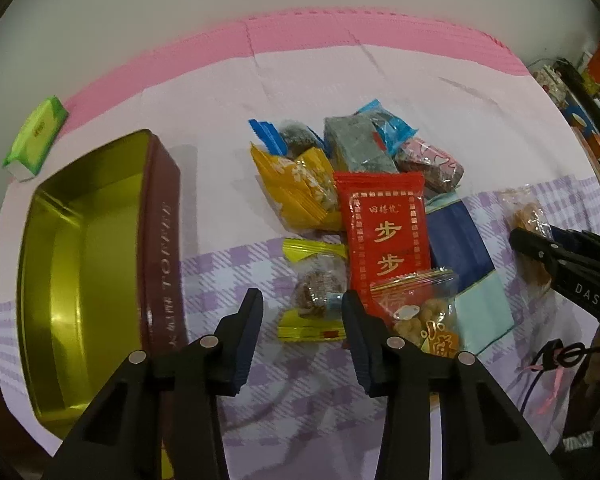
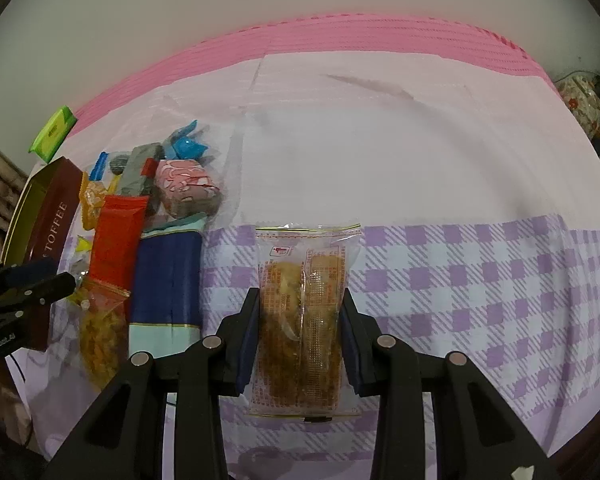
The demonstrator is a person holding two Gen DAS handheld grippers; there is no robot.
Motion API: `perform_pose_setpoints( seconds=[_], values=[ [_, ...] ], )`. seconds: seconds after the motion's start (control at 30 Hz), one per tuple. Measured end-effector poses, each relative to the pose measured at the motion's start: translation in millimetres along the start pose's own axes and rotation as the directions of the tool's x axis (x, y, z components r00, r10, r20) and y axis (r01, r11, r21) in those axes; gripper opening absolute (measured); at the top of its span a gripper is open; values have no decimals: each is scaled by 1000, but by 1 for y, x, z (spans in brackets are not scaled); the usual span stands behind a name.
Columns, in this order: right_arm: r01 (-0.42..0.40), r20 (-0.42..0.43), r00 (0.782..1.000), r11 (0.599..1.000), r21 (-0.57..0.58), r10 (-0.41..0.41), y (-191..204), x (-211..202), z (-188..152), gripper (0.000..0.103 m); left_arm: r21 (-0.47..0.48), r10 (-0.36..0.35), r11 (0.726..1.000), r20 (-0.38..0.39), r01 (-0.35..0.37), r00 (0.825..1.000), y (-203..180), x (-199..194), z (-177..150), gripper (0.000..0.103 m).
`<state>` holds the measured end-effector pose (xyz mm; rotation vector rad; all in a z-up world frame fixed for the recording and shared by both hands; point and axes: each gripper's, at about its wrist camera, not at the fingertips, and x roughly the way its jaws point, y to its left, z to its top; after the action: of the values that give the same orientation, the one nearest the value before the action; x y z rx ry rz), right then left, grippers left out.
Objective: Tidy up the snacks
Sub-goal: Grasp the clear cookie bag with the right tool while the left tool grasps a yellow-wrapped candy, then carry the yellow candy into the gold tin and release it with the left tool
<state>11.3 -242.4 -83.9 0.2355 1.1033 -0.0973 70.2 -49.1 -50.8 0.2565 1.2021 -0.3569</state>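
Note:
An open toffee tin [image 1: 80,264] with a gold inside and maroon wall stands at the left; it also shows in the right wrist view [image 2: 48,216]. A pile of wrapped snacks lies right of it, with a red packet [image 1: 384,232] on top and a blue box [image 1: 460,248] beside it. My left gripper [image 1: 302,322] is open just above a yellow-ended candy [image 1: 316,292]. My right gripper [image 2: 302,320] has its jaws around a clear packet of brown snack [image 2: 304,312], touching both its sides; the packet also shows in the left wrist view [image 1: 530,216].
A green tissue pack [image 1: 36,136] lies at the far left by the pink mat edge [image 1: 340,32]. The lilac checked cloth [image 2: 480,300] covers the table. Cluttered shelves [image 1: 588,92] stand at the far right.

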Motion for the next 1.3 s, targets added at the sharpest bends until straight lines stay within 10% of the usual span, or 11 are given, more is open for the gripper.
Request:
perform_pose_setpoints(
  seconds=[0.93, 1.3],
  values=[
    [34, 4, 999, 999, -25, -34, 11, 5, 4, 34, -32, -31, 999, 6, 32, 999, 5, -2, 0, 25],
    [74, -13, 997, 996, -50, -75, 17, 8, 7, 34, -149, 60, 988, 81, -47, 995, 82, -51, -5, 25]
  ],
)
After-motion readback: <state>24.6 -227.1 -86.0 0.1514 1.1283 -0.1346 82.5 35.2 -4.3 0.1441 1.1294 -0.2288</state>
